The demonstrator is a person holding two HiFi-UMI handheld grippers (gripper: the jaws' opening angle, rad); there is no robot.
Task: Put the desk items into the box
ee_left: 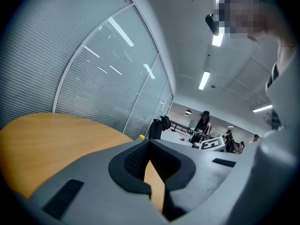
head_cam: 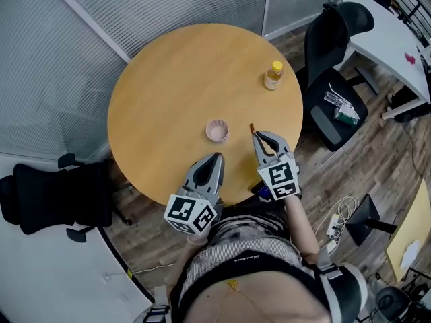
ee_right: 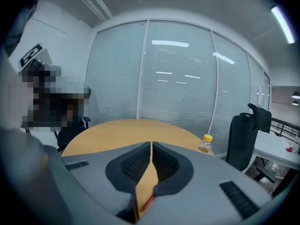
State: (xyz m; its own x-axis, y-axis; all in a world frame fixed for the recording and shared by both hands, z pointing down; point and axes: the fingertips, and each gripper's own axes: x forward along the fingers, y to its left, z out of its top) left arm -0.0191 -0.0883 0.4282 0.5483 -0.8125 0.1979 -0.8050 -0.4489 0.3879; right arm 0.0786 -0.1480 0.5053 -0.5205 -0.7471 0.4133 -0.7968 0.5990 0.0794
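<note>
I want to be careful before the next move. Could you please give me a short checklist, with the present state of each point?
1. Jaws open for a pick: not ok. The left gripper and the right gripper are both shut, with nothing clamped.
2. Box in view: not ok. No view shows a box.
3. Pink cup free to grasp: ok. It stands alone on the table, ahead of both grippers.
4. Bottle upright, yellow cap on: ok. It stands near the far right edge.
5. Small red item at the right gripper's tip: cannot tell what it is.
</note>
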